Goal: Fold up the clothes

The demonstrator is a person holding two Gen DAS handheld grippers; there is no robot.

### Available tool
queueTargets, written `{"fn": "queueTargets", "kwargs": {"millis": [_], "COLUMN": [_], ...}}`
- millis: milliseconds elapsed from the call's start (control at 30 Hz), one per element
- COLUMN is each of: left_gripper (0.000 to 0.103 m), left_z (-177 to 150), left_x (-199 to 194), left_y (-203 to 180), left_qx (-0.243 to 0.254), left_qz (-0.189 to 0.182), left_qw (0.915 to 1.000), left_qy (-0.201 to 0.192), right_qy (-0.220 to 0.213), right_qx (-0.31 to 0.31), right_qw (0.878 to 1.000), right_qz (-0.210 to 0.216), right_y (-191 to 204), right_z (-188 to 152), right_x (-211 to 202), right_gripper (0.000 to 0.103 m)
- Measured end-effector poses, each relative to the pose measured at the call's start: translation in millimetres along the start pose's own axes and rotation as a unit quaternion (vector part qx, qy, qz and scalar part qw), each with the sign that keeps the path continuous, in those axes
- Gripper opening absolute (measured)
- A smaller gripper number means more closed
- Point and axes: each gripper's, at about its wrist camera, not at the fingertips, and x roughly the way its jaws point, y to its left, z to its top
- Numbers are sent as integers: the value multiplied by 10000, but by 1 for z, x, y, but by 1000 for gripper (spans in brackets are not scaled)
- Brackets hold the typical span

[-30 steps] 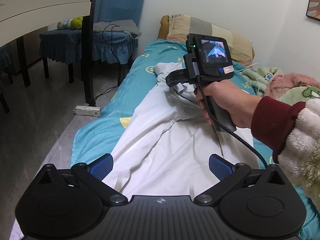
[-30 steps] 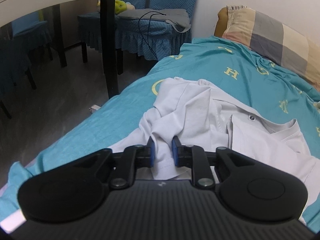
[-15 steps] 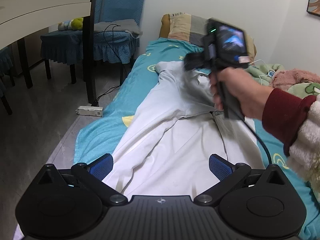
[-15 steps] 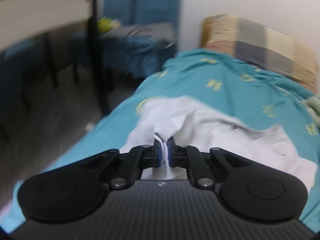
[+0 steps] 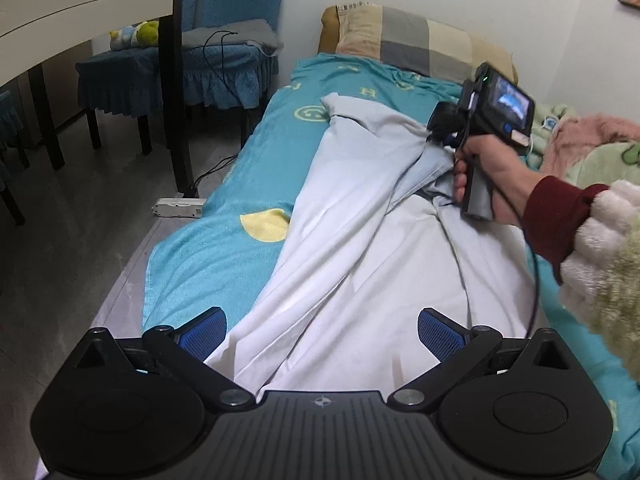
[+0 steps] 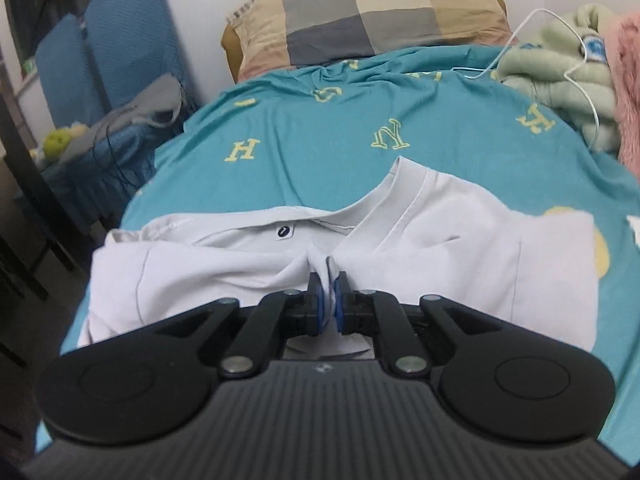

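While the white shirt (image 5: 360, 248) is lying spread along the teal bedsheet (image 5: 224, 248), the right gripper (image 6: 328, 304) is pinching a fold of it near the collar, and its jaws are easing apart slightly with the cloth between the blue pads (image 6: 316, 308). Seen from the left wrist, a hand (image 5: 486, 172) in a dark red sleeve (image 5: 556, 216) is gripping that tool over the shirt's upper part, where the cloth is bunching up toward it. The left gripper (image 5: 320, 330) is hovering over the shirt's lower end with its jaws standing wide and nothing between them. A checked pillow (image 6: 360, 12) is sitting at the head of the bed, and blue-covered chairs (image 5: 216, 40) are standing beside it.
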Motion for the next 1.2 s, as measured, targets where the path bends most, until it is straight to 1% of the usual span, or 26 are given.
{"fn": "queueTargets", "kwargs": {"millis": [67,100,133,167,200,233,300,400,433,500,600,700,767,900,967,1000,1100,1133,1200], "left_gripper": [103,103,103,103,103,103,103,103,103,103,103,103,103,102,100,98,95,92,89], "left_z": [1,1,1,2,2,2,1,-2,-3,-4,-6,-7,-6,1,7,11,18,20,22], "left_x": [2,2,2,1,0,-3,-10,-24,-29,-40,-46,-49,-46,-42,-39,-37,-30,-27,-21], "left_y": [-3,-5,-7,-8,-10,-11,-12,-15,-16,-19,-23,-25,-25,-14,-3,3,31,43,67], "left_qx": [85,139,194,243,288,325,408,526,569,657,741,765,727,439,271,213,-140,-264,-359], "left_qz": [55,95,130,157,177,182,210,290,293,289,242,205,212,176,-10,-106,-266,-335,-406], "left_qw": [9999,9999,9997,9996,9994,9992,9987,9972,9966,9953,9942,9942,9952,9986,9996,9993,9957,9931,9868], "left_qy": [-11,-22,-40,-66,-101,-149,-241,-438,-510,-656,-737,-734,-620,-250,78,281,874,1090,1525], "right_qy": [55,86,65,18,-31,-100,-260,-334,-362,-382,-407,-400,-424,-367,-337,-335,-236,-143,41], "right_qx": [15,19,-34,-64,-91,-117,-184,-376,-429,-482,-557,-519,-475,-485,-492,-457,-226,-149,-13], "right_qw": [10000,9999,9999,9999,9997,9996,9991,9978,9975,9969,9960,9953,9947,9963,9969,9969,9976,9979,9978], "right_qz": [72,105,102,156,217,239,277,424,425,481,571,718,809,615,514,543,616,614,658], "right_y": [0,0,0,0,-1,-2,-5,-7,-9,-14,-22,-35,-47,-55,-59,-60,-66,-68,-71], "right_z": [3,4,5,5,5,3,-1,-13,-18,-37,-66,-104,-130,-143,-149,-149,-150,-152,-153], "right_x": [-13,-20,-32,-47,-63,-82,-123,-189,-212,-255,-320,-366,-381,-373,-369,-367,-357,-353,-345], "right_gripper": [13,18,27,32,44,53,62,63,65,71,70,70,70,70,70,70,70,70,70]}}
